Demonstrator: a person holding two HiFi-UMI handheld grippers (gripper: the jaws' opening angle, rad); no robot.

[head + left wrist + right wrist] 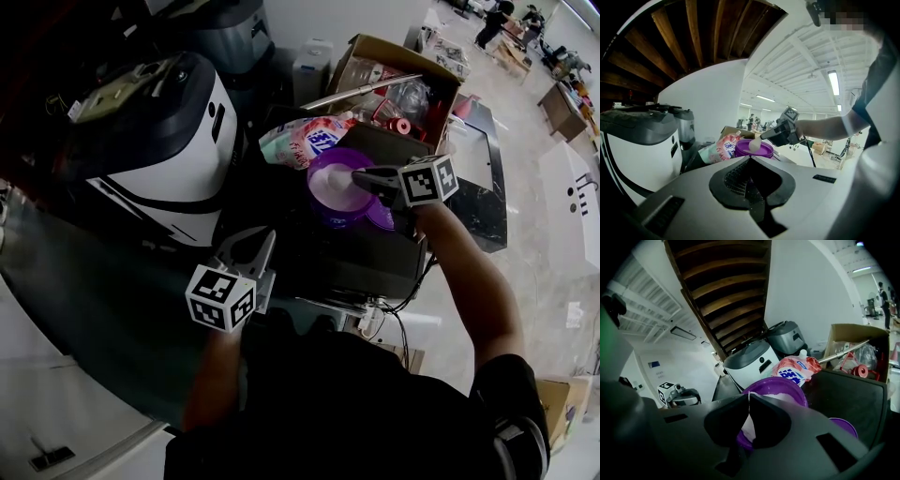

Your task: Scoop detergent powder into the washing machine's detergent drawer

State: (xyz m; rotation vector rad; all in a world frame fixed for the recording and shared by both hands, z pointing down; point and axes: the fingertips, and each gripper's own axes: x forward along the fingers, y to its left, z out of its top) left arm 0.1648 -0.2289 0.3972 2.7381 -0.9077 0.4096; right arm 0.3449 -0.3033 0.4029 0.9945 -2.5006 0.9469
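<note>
The right tongs (362, 175) are pinching the thin handle of a white scoop (754, 143). The bowl of the scoop is at the mouth of the open purple tub (322, 157), over the white detergent powder (330, 183) inside. The tub stands on a dark worktop (843, 390), just beside a pink refill pouch (302, 139). The left tongs (260, 247) are pressed together on nothing, low and well apart from the tub.
</note>
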